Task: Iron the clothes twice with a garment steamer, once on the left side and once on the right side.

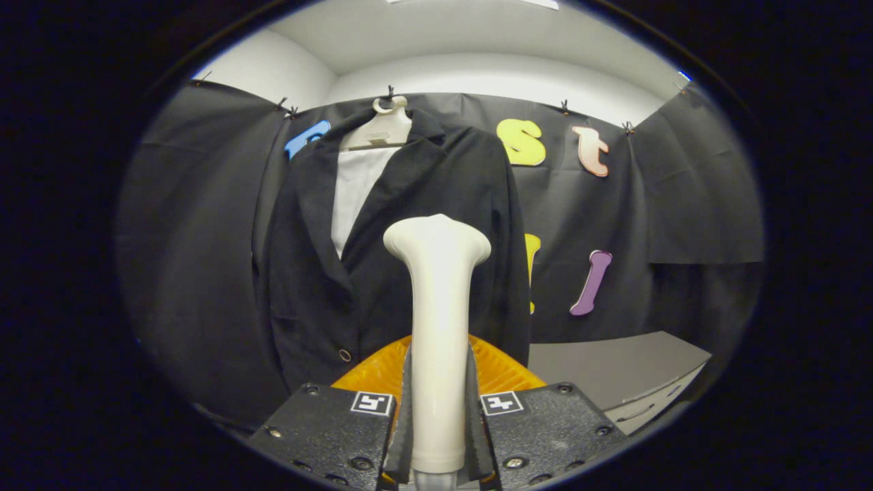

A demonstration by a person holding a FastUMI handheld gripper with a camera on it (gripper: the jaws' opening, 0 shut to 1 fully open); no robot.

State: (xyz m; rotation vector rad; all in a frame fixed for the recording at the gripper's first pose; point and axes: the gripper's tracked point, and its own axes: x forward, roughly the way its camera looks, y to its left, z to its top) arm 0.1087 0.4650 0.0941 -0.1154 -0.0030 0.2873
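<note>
my tool point(440, 416) was clamped on the white garment steamer point(438, 307), both fingers pressing its handle, head upright. just beyond it hung the black jacket point(409, 259) on a white hanger point(382, 126). i saw no readable labels, only square markers point(372, 402) on the fingers.

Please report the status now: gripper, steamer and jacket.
Gripper shut on white steamer, head up. Black jacket hangs on hanger just beyond steamer head, contact not clear. Nothing between them.

blk gripper point(436, 426), screws, sq markers
</note>
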